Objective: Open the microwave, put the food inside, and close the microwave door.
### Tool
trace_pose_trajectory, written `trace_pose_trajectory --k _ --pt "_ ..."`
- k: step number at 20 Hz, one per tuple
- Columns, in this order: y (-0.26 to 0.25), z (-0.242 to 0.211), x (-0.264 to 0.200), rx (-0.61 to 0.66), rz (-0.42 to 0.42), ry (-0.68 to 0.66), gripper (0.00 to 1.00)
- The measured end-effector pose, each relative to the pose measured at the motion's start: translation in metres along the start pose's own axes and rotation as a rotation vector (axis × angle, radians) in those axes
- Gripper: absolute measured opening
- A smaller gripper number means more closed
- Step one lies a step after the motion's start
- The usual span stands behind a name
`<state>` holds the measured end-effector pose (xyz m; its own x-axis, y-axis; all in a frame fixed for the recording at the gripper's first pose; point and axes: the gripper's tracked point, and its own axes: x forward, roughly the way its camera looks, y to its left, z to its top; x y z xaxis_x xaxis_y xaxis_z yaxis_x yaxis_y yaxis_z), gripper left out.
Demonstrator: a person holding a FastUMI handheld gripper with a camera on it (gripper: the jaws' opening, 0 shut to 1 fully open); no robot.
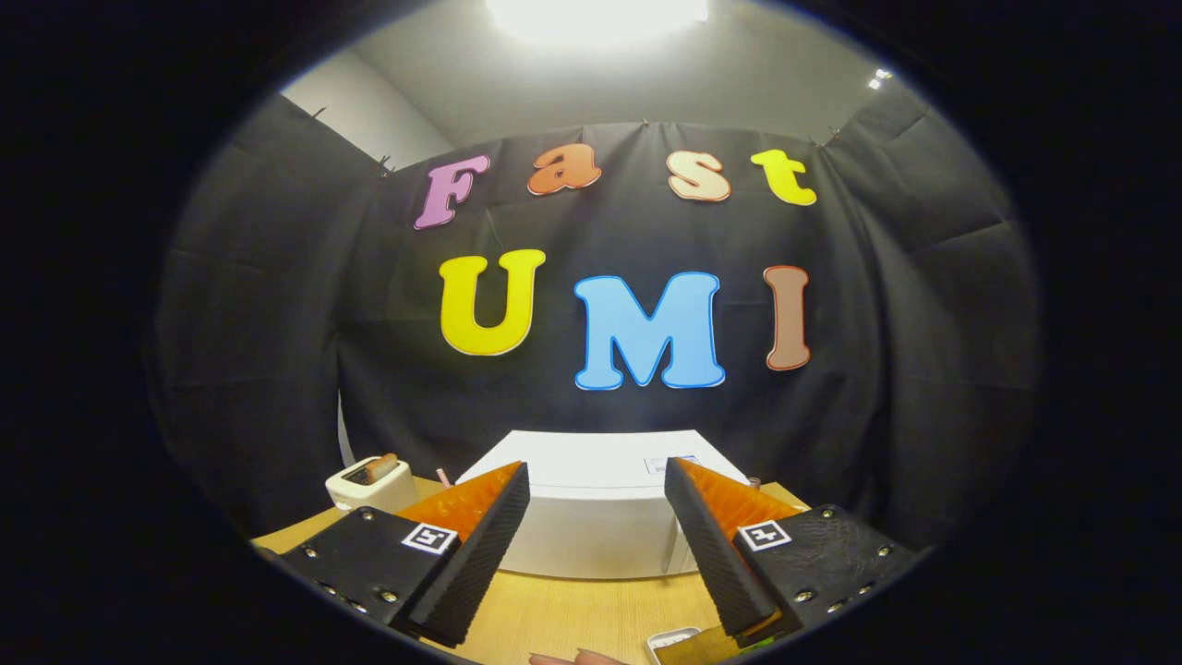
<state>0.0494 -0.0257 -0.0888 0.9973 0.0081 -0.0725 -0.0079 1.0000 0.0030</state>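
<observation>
Facing the white box-shaped microwave (591,503) from above and in front, the claw (597,480) is hovering with its two fingers spread wide and gripping nothing; the gap between the fingertips is framing the microwave's top and front face. The microwave is sitting on the light wooden bench (563,619), just ahead of the fingers, with its door closed as far as can be judged. No handle is resolving at this angle, so the take-hold point is probably the door's free vertical edge or a recessed pull; which side carries it cannot be told.

Judging by build, the door is rigid and hinged, the casing smooth and likely slippery, and the oven heavy enough to stay put under a gentle pull.

Standing beyond the left finger, a small cream toaster (371,482) is holding a brown slice. Lying below the right finger, a small white-rimmed tray (672,639) may be carrying the food; its contents are hidden. A person's fingertips (577,658) are showing beside it.
</observation>
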Motion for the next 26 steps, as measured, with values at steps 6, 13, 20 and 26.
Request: trace_pose_trajectory --k 6,13,20,26 --pt "-0.029 -0.047 0.041 0.004 -0.037 0.003 0.95" --pt "-0.069 -0.107 0.097 -0.020 -0.104 0.023 0.95" --pt "-0.094 -0.161 0.141 0.034 -0.136 0.094 0.95" --pt "-0.101 -0.198 0.167 0.047 -0.143 0.162 0.79"
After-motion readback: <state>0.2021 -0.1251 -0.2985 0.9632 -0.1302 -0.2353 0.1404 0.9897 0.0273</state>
